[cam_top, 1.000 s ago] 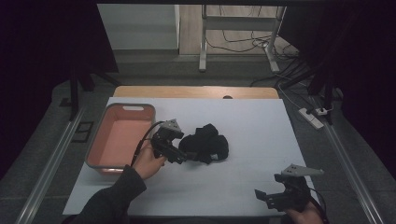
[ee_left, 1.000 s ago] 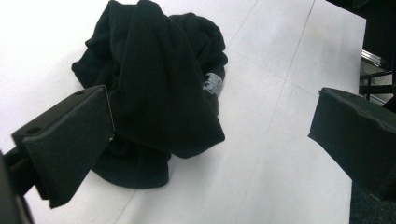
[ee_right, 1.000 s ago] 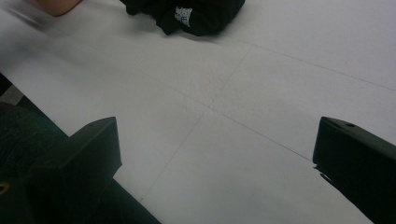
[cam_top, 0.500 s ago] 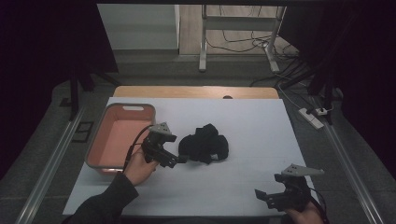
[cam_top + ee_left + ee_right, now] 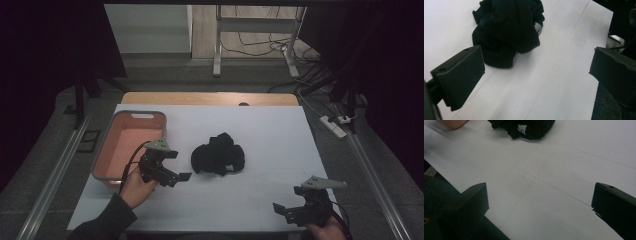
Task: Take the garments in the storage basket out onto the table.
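High overhead, gripper views low, sharing garment (image 5: 218, 159)

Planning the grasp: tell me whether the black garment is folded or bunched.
Bunched. The black garment lies in a crumpled heap on the white table, white label showing, no flat folds.

Pink basin (image 5: 128, 145), white table (image 5: 280, 135), power strip (image 5: 336, 126)

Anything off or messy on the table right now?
Only the black garment: it lies crumpled in a heap mid-table, a white label showing, outside the pink bin. No spill or damage is visible. The left claw and right claw are both open and hold nothing.
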Motion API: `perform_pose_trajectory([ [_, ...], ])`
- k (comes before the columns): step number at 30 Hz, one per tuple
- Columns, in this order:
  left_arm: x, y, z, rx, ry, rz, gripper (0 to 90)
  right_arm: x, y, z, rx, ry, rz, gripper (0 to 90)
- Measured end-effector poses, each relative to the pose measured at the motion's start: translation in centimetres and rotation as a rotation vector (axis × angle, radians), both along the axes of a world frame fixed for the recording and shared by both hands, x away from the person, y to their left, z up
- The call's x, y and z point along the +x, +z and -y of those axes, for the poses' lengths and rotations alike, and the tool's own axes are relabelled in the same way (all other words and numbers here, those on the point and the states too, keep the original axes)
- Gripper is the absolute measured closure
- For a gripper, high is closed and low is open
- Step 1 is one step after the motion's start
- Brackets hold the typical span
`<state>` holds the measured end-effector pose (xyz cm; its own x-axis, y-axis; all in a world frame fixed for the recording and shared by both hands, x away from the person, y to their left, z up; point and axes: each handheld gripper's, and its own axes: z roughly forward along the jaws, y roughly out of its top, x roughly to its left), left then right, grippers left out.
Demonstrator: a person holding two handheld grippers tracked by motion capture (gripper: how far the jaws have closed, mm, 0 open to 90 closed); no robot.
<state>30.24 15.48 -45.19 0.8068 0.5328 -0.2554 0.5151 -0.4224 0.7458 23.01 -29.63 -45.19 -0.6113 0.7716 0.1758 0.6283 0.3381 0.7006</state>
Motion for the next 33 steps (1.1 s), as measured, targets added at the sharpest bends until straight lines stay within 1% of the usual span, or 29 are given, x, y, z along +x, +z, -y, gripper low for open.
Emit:
perform_pose_trajectory([
  [1,-0.3,-0.1,-0.4,-0.006,0.008,0.004,0.0,0.0,0.0,0.0,-0.002,0.000,0.000,1.0],
  [4,-0.7,-0.2,-0.8,-0.007,0.013,0.006,0.0,0.0,0.0,0.0,-0.003,-0.001,-0.002,1.0],
  [7,-1.2,-0.4,-1.4,-0.012,0.026,0.000,0.0,0.0,0.0,0.0,-0.004,0.001,-0.001,1.0],
  [15,-2.1,-0.7,-2.7,-0.019,0.050,-0.007,0.0,0.0,0.0,0.0,-0.006,0.001,-0.001,1.0],
  [30,-3.2,-0.7,-4.2,-0.037,0.079,-0.012,0.0,0.0,0.0,-0.1,-0.007,0.000,-0.002,1.0],
  [33,-3.6,-0.8,-4.7,-0.039,0.090,-0.017,0.0,0.0,0.0,-0.1,-0.008,-0.001,-0.002,1.0],
])
